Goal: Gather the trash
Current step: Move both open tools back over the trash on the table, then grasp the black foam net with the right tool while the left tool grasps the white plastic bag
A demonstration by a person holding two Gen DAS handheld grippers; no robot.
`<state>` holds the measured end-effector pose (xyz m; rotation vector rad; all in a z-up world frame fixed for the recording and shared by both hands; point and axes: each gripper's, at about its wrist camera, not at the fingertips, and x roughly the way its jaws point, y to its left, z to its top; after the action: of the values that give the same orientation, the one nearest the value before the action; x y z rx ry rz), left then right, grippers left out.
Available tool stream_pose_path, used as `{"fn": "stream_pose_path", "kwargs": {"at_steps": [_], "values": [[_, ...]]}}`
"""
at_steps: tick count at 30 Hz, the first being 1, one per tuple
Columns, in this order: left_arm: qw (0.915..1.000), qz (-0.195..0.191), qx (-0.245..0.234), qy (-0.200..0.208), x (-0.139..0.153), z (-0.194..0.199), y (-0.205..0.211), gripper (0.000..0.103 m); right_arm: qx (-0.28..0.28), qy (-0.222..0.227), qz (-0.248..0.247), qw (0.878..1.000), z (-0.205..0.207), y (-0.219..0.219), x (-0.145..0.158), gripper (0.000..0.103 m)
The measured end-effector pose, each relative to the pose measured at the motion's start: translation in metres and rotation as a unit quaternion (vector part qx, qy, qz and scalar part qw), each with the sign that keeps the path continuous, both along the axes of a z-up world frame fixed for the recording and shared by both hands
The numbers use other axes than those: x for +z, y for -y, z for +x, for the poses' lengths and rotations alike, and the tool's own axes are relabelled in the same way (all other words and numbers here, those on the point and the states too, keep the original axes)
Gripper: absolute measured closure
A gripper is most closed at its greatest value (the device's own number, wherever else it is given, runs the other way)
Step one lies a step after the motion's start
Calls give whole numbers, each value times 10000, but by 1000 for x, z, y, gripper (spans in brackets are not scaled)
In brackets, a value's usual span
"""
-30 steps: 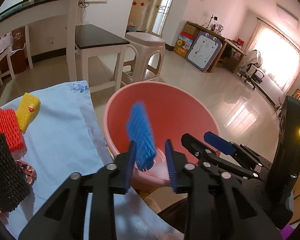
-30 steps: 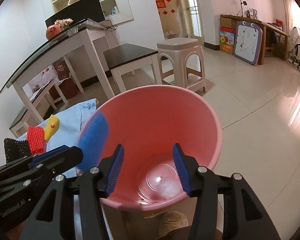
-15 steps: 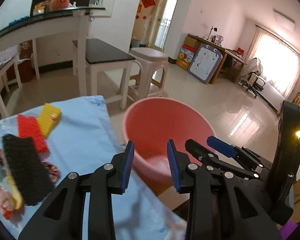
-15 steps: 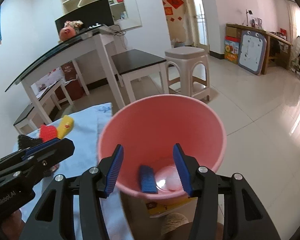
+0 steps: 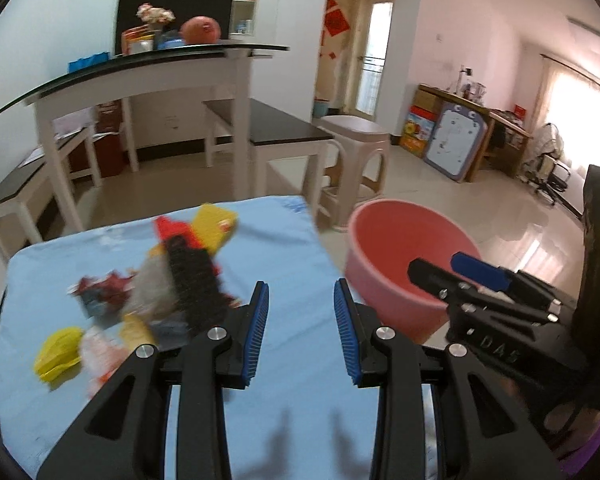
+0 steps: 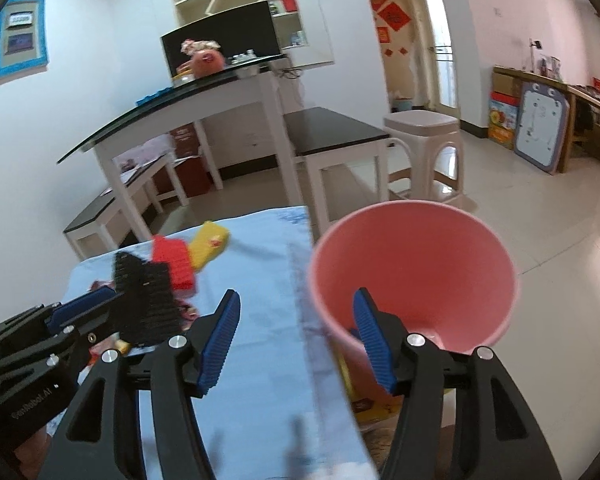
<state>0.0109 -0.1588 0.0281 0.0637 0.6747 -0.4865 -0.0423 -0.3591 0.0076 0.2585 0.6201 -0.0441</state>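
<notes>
A pink bucket [image 5: 400,248] [image 6: 416,264] stands on the floor beside the table's right edge. On the light blue tablecloth [image 5: 284,240] [image 6: 260,280] lies a pile of trash: a black foam net [image 5: 192,280] [image 6: 146,304], a red foam net [image 6: 176,264], a yellow foam net [image 5: 214,226] [image 6: 210,246], a crumpled yellow piece [image 5: 58,354] and wrappers [image 5: 100,292]. My left gripper [image 5: 300,336] is open and empty above the cloth, right of the pile. My right gripper [image 6: 296,340] is open and empty at the table's edge, by the bucket's rim.
A beige plastic stool [image 5: 356,160] [image 6: 424,152], a dark-topped bench [image 5: 264,132] and a white glass-topped desk [image 5: 148,72] stand behind the table. Open tiled floor [image 6: 560,220] lies to the right. A yellow packet [image 6: 364,404] lies under the bucket.
The blue foam net dropped from my left gripper into the bucket. Both grippers then pulled back and swung left from over the bucket toward the table and the trash pile.
</notes>
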Motion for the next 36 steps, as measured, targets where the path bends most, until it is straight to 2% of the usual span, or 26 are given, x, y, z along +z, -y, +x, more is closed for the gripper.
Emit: {"fn": "stream_pose_path", "kwargs": {"at_steps": [8,20,25,36], "values": [[9982,86,583,-115,-15,-12,-64,69,468,20,3,9989,7,-51,1,43],[9905,-114,1286,-465,-34,0,-145,69,1031,-139,-126,9945,26,-105,-7,39],[9872,-196,1454,-626,-44,11,-161,69,1158,-249,-164,9928,37,-119,-13,39],[9845,-197,1430,-999,-67,39,-151,69,1285,-259,-337,9908,63,-142,-17,36]]}}
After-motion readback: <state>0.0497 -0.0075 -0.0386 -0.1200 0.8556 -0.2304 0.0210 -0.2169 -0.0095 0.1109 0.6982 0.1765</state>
